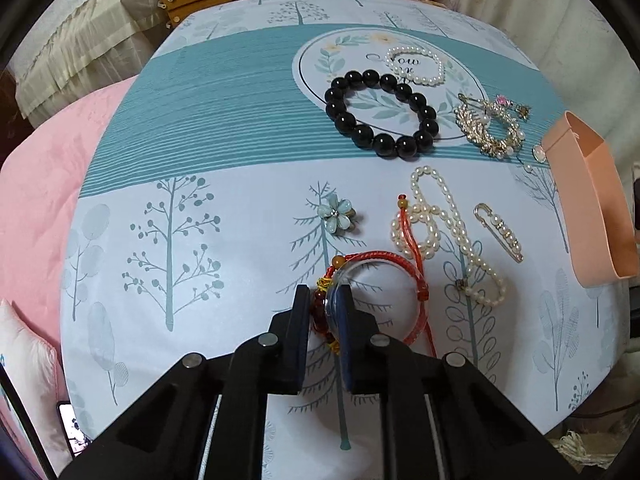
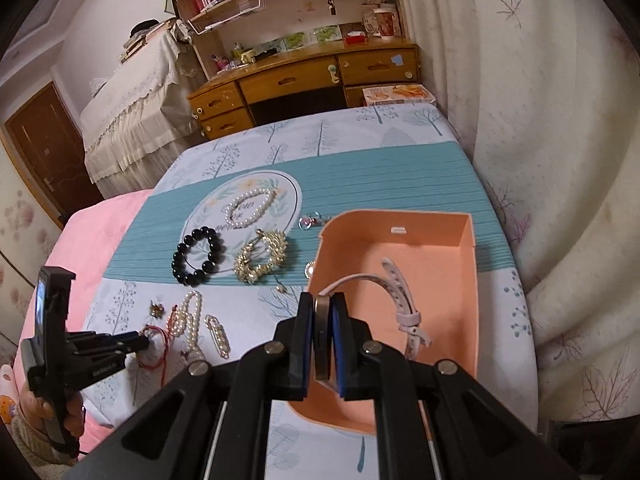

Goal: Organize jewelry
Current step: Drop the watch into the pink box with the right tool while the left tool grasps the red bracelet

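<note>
Left gripper (image 1: pixel 325 300) is clamped on a red bracelet (image 1: pixel 384 276); right gripper (image 2: pixel 322 312) pinches a watch (image 2: pixel 322 340).

The left gripper (image 1: pixel 327 300) is clamped on a red bracelet (image 1: pixel 380 276). Bare surface (image 1: pixel 180 300) lies wide to its left. Just ahead sits a flower clip (image 1: pixel 335 211). Ahead-right a pearl strand (image 1: pixel 444 232) lies across the red cord, with a pin (image 1: pixel 500 232) beyond it. Farther ahead, black beads (image 1: pixel 380 114) and a gold piece (image 1: pixel 490 128) crowd the way.

The right gripper (image 2: pixel 322 316), gripping a watch (image 2: pixel 322 340), hangs over the box (image 2: pixel 472 280). The box floor ahead is bare, walled on all sides.
</note>
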